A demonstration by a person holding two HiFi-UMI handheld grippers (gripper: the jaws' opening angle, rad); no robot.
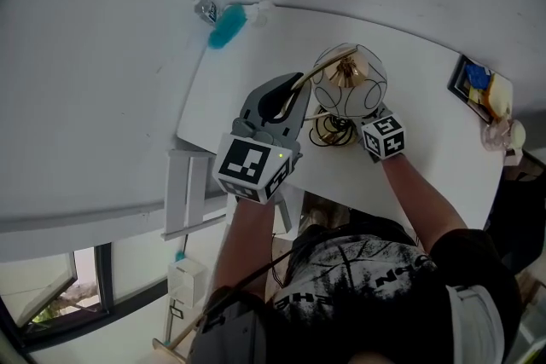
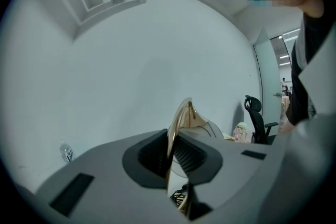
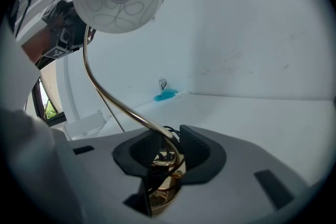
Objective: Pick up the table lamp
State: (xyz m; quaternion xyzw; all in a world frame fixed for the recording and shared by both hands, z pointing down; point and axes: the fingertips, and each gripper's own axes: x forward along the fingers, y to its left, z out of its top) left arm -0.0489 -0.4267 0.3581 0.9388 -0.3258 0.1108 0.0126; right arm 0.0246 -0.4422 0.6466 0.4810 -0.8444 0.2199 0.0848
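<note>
The table lamp has a white globe shade [image 1: 348,83], a curved gold stem [image 3: 113,99] and a gold base [image 3: 165,183] with a dark cord coiled at it. It stands on the white table [image 1: 247,81]. My left gripper [image 1: 290,96] is shut on the thin gold stem [image 2: 169,165], just left of the shade. My right gripper [image 3: 164,153] is shut on the lamp's base, where the stem rises. In the head view its jaws are hidden under the shade, and only its marker cube [image 1: 382,136] shows.
At the table's far left corner lie a blue object [image 1: 227,26] and a small clear bottle [image 1: 205,10], against the white wall. A dark framed item [image 1: 474,85] sits at the right edge. A white slatted frame [image 1: 188,192] stands left of the table.
</note>
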